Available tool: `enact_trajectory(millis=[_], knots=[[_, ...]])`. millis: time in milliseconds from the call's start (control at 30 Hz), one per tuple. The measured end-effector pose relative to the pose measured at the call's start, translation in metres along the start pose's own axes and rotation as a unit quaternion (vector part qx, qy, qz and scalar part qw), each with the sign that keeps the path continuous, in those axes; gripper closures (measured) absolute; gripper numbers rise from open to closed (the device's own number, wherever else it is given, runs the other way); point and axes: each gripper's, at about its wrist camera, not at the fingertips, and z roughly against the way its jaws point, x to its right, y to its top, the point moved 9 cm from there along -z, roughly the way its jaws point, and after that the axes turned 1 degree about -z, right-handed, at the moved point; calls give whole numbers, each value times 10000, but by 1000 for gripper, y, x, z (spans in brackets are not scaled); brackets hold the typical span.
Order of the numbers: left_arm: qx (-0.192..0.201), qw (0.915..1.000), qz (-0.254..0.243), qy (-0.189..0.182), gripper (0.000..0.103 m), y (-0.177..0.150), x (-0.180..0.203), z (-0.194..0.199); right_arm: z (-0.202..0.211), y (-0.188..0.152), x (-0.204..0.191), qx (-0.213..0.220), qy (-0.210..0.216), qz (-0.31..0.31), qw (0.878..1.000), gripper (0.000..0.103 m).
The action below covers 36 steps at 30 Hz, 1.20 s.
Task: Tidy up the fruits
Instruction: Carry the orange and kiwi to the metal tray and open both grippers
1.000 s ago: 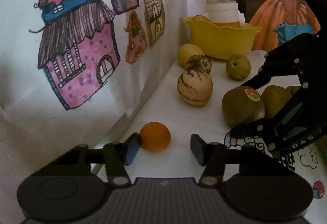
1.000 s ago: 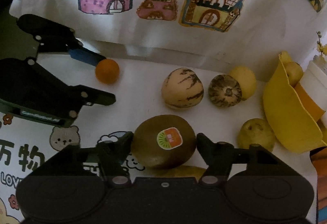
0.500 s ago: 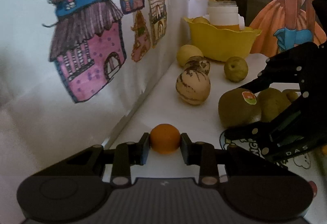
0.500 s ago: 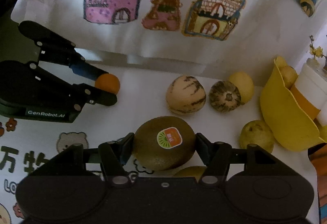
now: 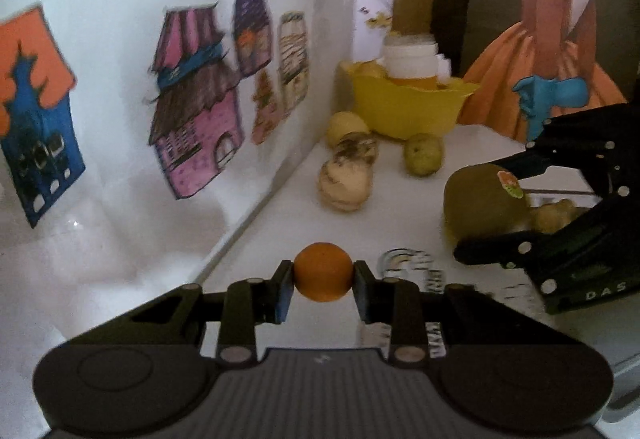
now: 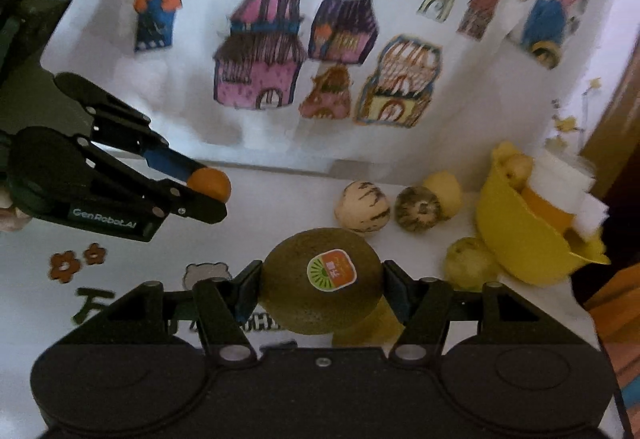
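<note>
Orange first: we have a small orange (image 5: 323, 272) pinched between the fingers of our left gripper (image 5: 323, 285), both blue pads pressed to its sides, and it looks clear of the white tabletop (image 5: 280, 223). Our right gripper (image 6: 322, 289) is clamped on a big kiwi (image 6: 320, 281) with a sticker on top, one finger against each side. From the right wrist view, the kiwi sits in front of a yellow fruit (image 6: 370, 323) on the tabletop. Farther back, we see a striped melon (image 6: 361, 206), a darker striped fruit (image 6: 418, 208) just beside it, and a lemon (image 6: 444, 190) behind that one. A green pear (image 6: 469, 262) lies near the yellow bowl (image 6: 516, 235), which holds another fruit and a white-lidded jar (image 6: 560, 183).
</note>
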Motion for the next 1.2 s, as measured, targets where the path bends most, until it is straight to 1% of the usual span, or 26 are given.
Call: enact_trajectory(millis=[167, 233, 400, 533, 667, 833, 1033, 1200], knots=[[194, 9995, -30, -249, 69, 12, 32, 24, 55, -5, 19, 230, -227, -327, 9989, 38], [248, 9989, -59, -391, 69, 15, 48, 32, 76, -10, 30, 266, -383, -430, 9980, 38], [265, 9966, -127, -774, 69, 14, 95, 44, 119, -33, 59, 178, -817, -745, 9937, 38], [226, 9938, -226, -1065, 69, 8, 133, 46, 140, -58, 74, 64, -1048, -900, 9904, 38], [130, 9912, -308, -1278, 69, -5, 164, 45, 145, -84, 83, -53, -1177, -1097, 9870, 38], [-56, 9891, -335, -1433, 69, -23, 187, 39, 139, -116, 96, -189, -1271, -1429, 9813, 38], [-250, 9880, -348, -1482, 69, -39, 201, 27, 112, -143, 106, -366, -1293, -1797, 9745, 38], [-286, 9870, -471, -1509, 68, -47, 208, 22, 90, -155, 112, -424, -1275, -2090, 9686, 38]])
